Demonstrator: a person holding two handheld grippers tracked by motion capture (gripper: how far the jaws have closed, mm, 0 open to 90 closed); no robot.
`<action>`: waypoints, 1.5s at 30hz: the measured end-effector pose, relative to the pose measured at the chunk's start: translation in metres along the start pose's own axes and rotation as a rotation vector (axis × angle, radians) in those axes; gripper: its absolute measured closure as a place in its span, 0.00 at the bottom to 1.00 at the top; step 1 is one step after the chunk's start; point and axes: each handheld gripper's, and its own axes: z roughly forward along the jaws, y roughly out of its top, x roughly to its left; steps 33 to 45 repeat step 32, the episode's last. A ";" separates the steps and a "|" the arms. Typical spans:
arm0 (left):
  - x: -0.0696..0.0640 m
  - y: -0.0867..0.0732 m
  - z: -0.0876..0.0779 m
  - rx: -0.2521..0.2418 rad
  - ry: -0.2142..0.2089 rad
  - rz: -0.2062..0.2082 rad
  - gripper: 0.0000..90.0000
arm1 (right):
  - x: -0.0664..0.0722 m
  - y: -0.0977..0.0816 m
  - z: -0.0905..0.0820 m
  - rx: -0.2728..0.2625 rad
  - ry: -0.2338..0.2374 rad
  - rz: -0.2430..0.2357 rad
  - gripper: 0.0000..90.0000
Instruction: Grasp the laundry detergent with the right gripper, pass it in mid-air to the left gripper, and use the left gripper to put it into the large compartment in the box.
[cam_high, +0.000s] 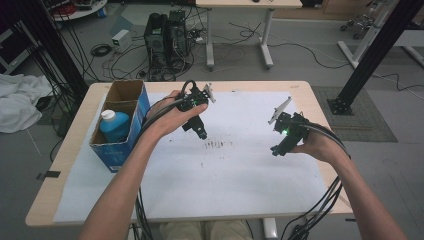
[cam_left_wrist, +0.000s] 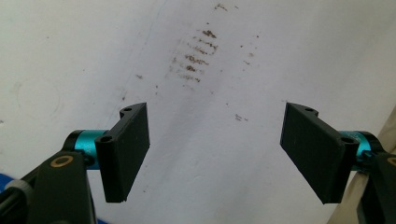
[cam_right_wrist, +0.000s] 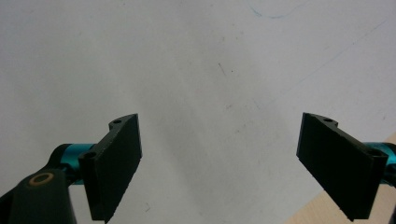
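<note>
Both the left gripper (cam_high: 201, 134) and right gripper (cam_high: 276, 150) hover over the white sheet (cam_high: 225, 170), jaws apart, holding nothing.

Table (cam_high: 300, 87): light wood top, standing on a grey floor. White sheet (cam_high: 240, 175): lying flat over most of the top, leaving wood showing along the far and side edges; carrying a patch of brown smudges (cam_high: 216, 144) near its middle, showing again in the left gripper view (cam_left_wrist: 196, 53). Blue cardboard box (cam_high: 120, 150): sitting at the left side, open-topped, holding a blue bottle with a white cap (cam_high: 114, 125).
</note>
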 end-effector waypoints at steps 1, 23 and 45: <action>0.004 -0.001 -0.003 -0.020 0.008 -0.020 0.27 | -0.002 0.000 0.000 -0.003 0.000 -0.005 0.15; -0.004 0.002 0.001 0.020 -0.006 0.018 0.27 | -0.001 0.005 0.001 0.003 -0.003 -0.015 0.15; -0.005 0.001 0.000 0.023 -0.005 0.019 0.27 | 0.002 0.006 -0.002 -0.001 -0.007 -0.010 0.15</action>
